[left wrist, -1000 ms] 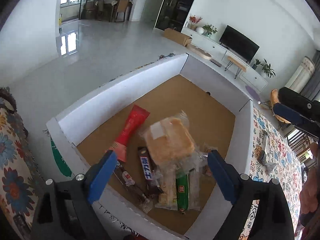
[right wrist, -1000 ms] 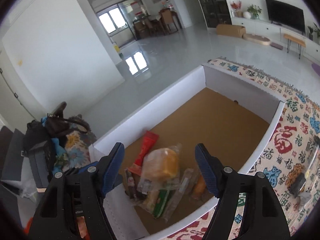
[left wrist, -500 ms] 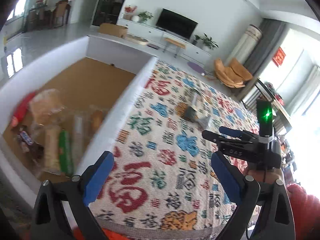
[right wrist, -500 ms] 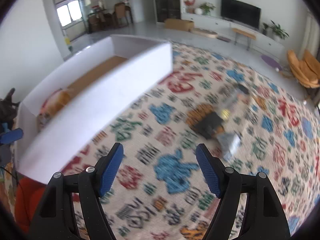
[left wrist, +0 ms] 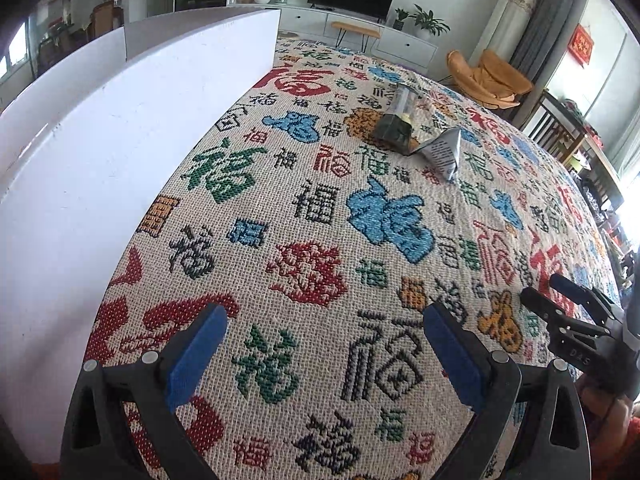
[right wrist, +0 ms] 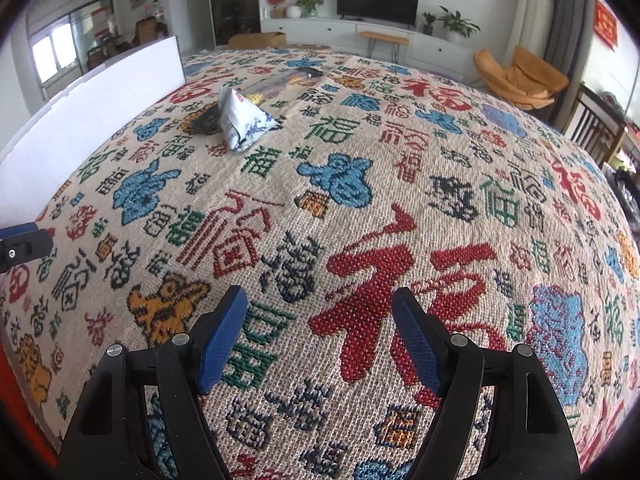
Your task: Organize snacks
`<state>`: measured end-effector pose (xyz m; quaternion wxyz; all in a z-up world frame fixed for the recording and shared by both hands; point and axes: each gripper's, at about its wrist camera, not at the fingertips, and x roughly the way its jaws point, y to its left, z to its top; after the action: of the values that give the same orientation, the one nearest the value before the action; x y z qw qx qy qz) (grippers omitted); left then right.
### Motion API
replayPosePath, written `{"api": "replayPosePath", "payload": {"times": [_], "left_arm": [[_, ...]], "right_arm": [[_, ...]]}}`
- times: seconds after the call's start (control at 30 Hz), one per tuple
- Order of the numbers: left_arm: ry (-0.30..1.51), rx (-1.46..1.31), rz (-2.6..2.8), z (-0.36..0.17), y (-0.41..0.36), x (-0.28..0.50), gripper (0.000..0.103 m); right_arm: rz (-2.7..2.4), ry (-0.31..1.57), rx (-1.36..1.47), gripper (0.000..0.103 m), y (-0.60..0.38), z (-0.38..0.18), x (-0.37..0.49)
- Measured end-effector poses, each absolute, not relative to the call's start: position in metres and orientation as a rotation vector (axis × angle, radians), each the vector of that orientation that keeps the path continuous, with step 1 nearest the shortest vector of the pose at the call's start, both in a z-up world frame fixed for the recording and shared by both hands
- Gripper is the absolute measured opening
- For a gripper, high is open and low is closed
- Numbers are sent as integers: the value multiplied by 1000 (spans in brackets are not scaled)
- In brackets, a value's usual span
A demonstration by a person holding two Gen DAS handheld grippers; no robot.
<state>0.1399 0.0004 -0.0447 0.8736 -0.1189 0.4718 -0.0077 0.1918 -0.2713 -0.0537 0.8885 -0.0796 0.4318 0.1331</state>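
Both your left gripper [left wrist: 320, 354] and right gripper [right wrist: 320, 336]: jaws apart, empty; remaining snacks, silver packet [right wrist: 244, 124] touching dark packet [left wrist: 394, 130], on patterned counter [right wrist: 440, 184] beside white box [left wrist: 120, 140]: approach low, pinch one packet's crimped end.

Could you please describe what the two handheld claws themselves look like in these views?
Both are alike: the left claw and right claw have black plastic frames with triangular cut-outs and silver screws, and each finger carries a blue textured pad. Seen from the left camera, the right claw's black body shows small pale lettering.
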Motion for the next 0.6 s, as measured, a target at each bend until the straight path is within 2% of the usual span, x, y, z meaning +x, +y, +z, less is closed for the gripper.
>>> {"api": "replayPosePath", "payload": {"times": [0.3,0.4,0.6], "left_arm": [[950,-86,24,-62,-14,132,99],[954,-77,20,-64,-15,132,103],[954,-48,30,-64,-18,131,103]], "right_arm": [[261,888,-143,83,-271,-58,191],[254,888,-147,84,-270,-59,192],[252,889,-144,85,-270,-59,193]]}}
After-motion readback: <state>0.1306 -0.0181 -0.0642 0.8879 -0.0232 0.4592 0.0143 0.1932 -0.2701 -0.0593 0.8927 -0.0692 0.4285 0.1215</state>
